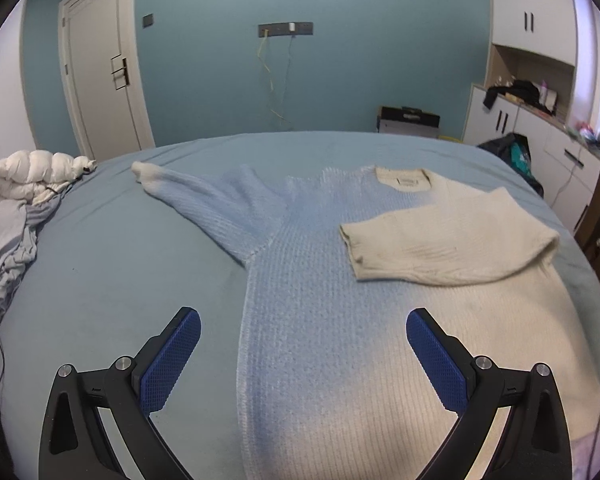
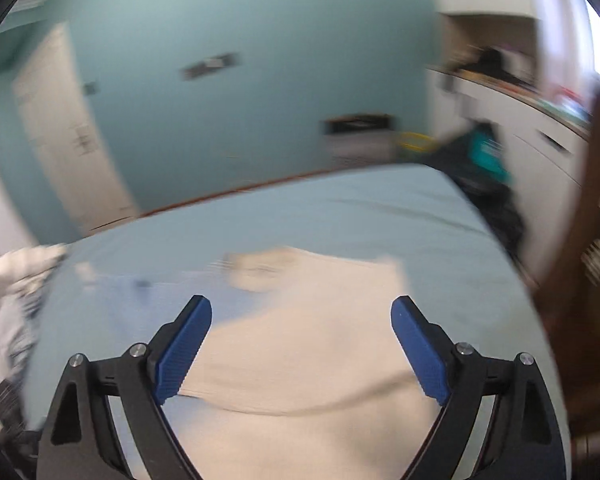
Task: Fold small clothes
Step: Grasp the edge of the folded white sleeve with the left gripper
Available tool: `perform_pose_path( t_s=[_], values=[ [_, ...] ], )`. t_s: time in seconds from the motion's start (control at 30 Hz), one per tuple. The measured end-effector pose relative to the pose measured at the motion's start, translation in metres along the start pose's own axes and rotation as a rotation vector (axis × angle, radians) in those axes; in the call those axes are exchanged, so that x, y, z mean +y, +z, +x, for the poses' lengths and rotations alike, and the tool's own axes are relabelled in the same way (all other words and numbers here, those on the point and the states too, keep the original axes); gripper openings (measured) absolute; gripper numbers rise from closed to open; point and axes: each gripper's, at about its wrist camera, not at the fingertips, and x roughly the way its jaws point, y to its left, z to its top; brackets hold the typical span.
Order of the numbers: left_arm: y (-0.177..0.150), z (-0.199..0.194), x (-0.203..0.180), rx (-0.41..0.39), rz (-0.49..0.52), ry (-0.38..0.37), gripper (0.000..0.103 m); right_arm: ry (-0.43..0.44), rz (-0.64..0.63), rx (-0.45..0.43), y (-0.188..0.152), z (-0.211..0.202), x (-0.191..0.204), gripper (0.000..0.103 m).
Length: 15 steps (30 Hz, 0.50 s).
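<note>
A knit sweater (image 1: 324, 280), light blue fading to cream, lies flat on the bed. Its left sleeve (image 1: 204, 196) stretches out to the far left. Its cream right sleeve (image 1: 448, 240) is folded across the chest. My left gripper (image 1: 303, 322) is open and empty, hovering over the sweater's lower body near its left edge. My right gripper (image 2: 301, 310) is open and empty above the cream side of the sweater (image 2: 308, 332); that view is motion-blurred.
The bed has a light blue sheet (image 1: 100, 280). A white puffy jacket and bunched bedding (image 1: 24, 188) lie at the bed's left edge. White cabinets (image 1: 540, 128) and a dark bag (image 1: 512, 152) stand at the right. A door (image 1: 100, 72) is at the far left.
</note>
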Motion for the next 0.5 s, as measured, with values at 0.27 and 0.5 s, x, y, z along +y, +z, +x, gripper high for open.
perform_pose_path(
  t_s=[0.27,0.5],
  values=[
    [0.014,0.034,-0.030,0.125,0.056,-0.055,0.103,-0.115,0.148,0.172,-0.144,0.010,-0.117,0.089],
    [0.065,0.137,-0.056,0.311,-0.048,-0.144,0.103,-0.216,0.145,0.019,-0.204,-0.016,-0.128,0.089]
  ],
)
